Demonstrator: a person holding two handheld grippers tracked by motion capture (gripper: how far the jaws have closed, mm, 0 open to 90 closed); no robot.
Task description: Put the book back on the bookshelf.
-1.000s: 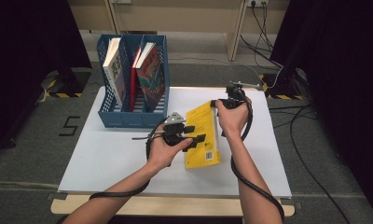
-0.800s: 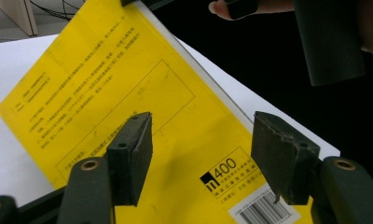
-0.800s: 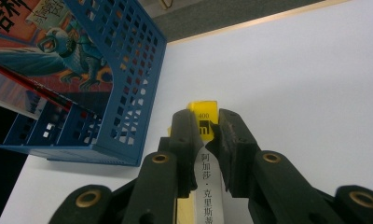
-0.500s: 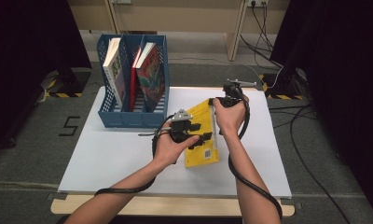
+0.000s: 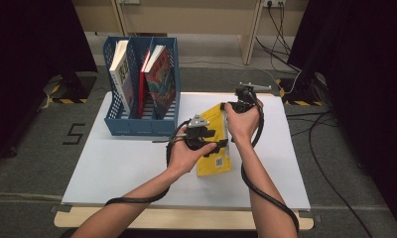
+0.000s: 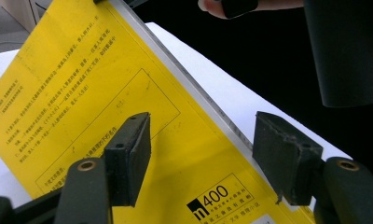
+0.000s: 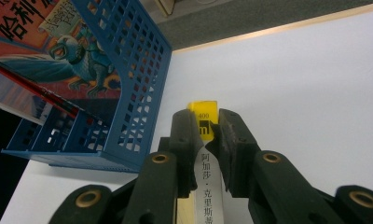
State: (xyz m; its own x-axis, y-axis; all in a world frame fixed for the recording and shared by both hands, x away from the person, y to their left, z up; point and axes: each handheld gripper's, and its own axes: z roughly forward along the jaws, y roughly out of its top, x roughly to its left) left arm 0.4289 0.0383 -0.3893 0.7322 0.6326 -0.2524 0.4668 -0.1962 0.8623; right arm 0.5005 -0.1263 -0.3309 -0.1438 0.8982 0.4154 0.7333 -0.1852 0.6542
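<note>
High view, table: my two forearms come in from the bottom edge over the white table (image 5: 112, 168).
High view, book: the yellow book (image 5: 215, 161) is tilted, its far end raised at my right gripper (image 5: 232, 110) and its near corner down by the table; I cannot quite tell whether that corner touches.
High view, left gripper: my left gripper (image 5: 212, 141) sits at the book's left side, about mid-length.
High view, rack: the blue file rack (image 5: 137, 126) stands at the far left of the table with books (image 5: 159, 84) upright in its slots, well apart from my hands.
Left gripper view, jaws: they stand wide apart, one pad over the yellow cover (image 6: 82, 116), the other beyond the book's pale page edge, over the white table.
Left gripper view, beyond: a fingertip (image 6: 212, 5) of my other hand shows at the top.
Right gripper view, jaws: they are clamped on the book's spine (image 7: 205, 168), which carries printed characters and a yellow tip.
Right gripper view, rack: the blue lattice wall (image 7: 128, 88) is just beside my jaws, on their left, with an illustrated cover behind it.
</note>
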